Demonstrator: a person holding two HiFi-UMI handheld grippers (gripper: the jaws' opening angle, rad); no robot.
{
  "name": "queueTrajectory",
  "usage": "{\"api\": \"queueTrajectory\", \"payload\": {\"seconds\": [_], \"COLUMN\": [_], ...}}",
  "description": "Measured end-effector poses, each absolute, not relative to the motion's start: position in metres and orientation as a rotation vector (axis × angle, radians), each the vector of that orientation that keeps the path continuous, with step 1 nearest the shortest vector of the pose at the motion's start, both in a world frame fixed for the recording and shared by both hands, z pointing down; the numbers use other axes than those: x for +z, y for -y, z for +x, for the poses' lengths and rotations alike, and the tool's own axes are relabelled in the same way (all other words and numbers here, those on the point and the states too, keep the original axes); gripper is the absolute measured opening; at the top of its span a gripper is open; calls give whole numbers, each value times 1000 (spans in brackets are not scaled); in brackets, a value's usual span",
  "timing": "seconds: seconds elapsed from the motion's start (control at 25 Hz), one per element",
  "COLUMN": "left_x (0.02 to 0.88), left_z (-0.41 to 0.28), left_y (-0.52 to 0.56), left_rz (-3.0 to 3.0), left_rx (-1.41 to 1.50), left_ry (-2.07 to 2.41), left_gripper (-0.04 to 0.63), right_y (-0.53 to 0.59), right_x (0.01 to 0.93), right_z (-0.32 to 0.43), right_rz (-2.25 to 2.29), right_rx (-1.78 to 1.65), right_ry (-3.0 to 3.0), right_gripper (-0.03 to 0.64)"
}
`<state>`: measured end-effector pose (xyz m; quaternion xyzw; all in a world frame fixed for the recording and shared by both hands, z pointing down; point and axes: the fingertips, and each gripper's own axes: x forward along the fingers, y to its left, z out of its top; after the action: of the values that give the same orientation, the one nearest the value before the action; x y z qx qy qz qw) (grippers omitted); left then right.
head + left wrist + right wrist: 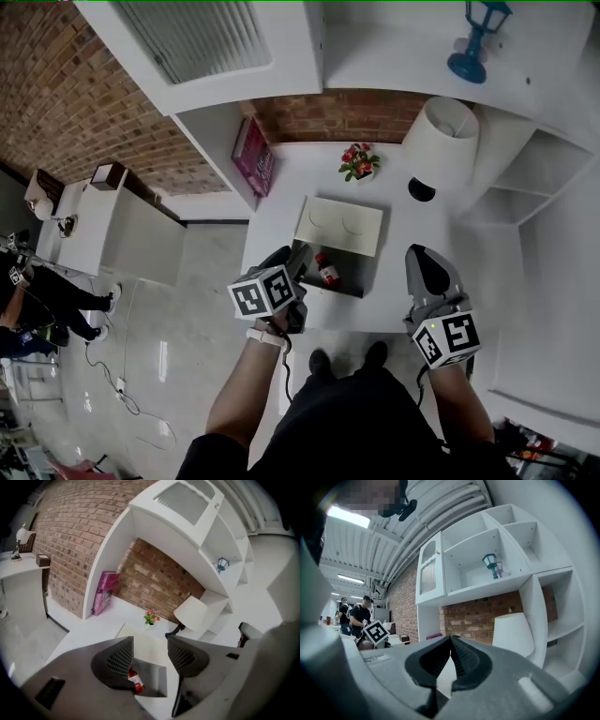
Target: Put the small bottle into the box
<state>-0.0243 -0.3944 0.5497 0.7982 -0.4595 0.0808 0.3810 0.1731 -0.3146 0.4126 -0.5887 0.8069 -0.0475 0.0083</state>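
Note:
A small bottle (327, 271) with red contents and a white label lies inside the open dark box (352, 281) on the white desk. The box's cream lid (339, 225) is folded back behind it. My left gripper (286, 258) hovers at the box's left edge, open and empty. In the left gripper view the bottle (135, 680) shows just under the left jaw of that gripper (150, 641), down in the box (157, 679). My right gripper (419, 253) is held to the right of the box, shut with nothing in it; in its own view this gripper (451, 641) has its jaws touching.
A white lamp (441, 141) and a small pot of flowers (359, 161) stand behind the box. A pink book (253, 155) leans on the shelf wall at the left. A blue lantern (478, 37) sits on an upper shelf. People stand far off at the left.

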Motion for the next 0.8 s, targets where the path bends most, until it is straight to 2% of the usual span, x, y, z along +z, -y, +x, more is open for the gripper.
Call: {"api": "queueTrajectory", "payload": {"seconds": [0.48,0.8], "left_x": [409,351], "left_z": [-21,-23], "left_y": [359,333], "left_rz": [2528,2713], "left_rx": [69,-19], "left_ry": [1254,1405], "left_gripper": [222,184], "right_y": [311,300], "right_x": [379,344], "right_z": [143,136], "right_rz": [-1748,-1748], "right_rx": [-39,98], "right_ry": [-2624,-2611], "right_gripper": [5,-8]}}
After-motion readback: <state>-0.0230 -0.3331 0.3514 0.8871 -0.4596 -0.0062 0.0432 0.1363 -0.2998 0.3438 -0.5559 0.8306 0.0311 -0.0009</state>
